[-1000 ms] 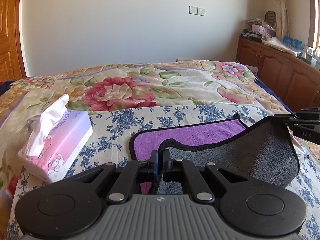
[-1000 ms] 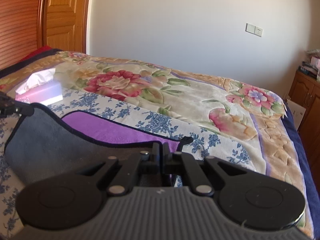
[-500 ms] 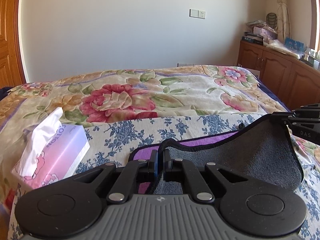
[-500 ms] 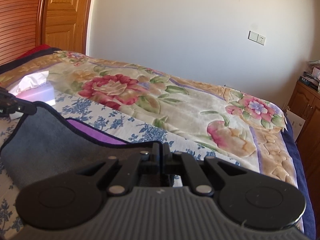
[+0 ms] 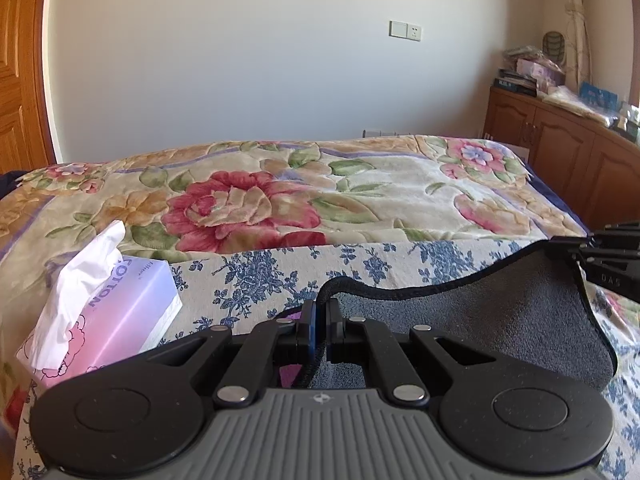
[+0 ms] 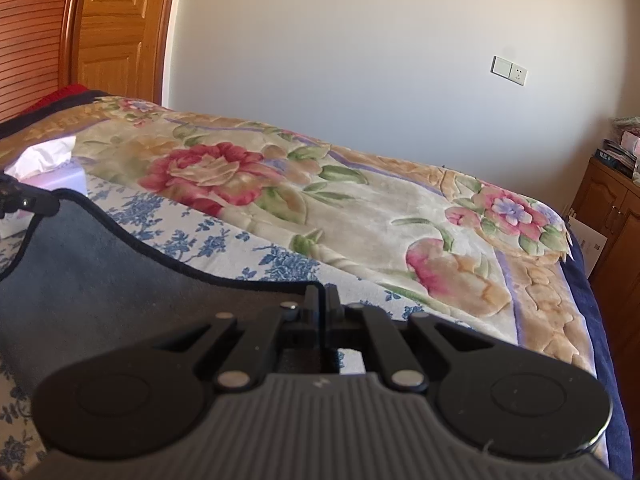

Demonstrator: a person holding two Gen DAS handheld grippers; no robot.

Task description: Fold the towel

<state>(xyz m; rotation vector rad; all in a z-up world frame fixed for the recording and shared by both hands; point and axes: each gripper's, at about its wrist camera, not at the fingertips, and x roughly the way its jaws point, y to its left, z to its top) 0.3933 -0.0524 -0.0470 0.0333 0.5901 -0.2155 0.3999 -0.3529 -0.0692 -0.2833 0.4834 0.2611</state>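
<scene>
Two corners of the grey towel (image 5: 480, 320) pinched, left gripper (image 5: 319, 320) and right gripper (image 6: 324, 312)
Purple underside mostly hidden beneath my fingers

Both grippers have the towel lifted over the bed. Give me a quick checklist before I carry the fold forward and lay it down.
1. Left gripper shut on the towel edge: ok.
2. Right gripper shut on the other corner: ok.
3. Towel edge between the two grippers taut: not ok, it sags in a curve.
4. Tissue box apart from the towel: ok, it sits to the left, not touching.
5. Far edge of the towel lined up for the fold: cannot tell, the lifted grey side hides it.
6. Landing spot on the bed ahead free of things: ok, only blue-flowered cloth shows.
</scene>
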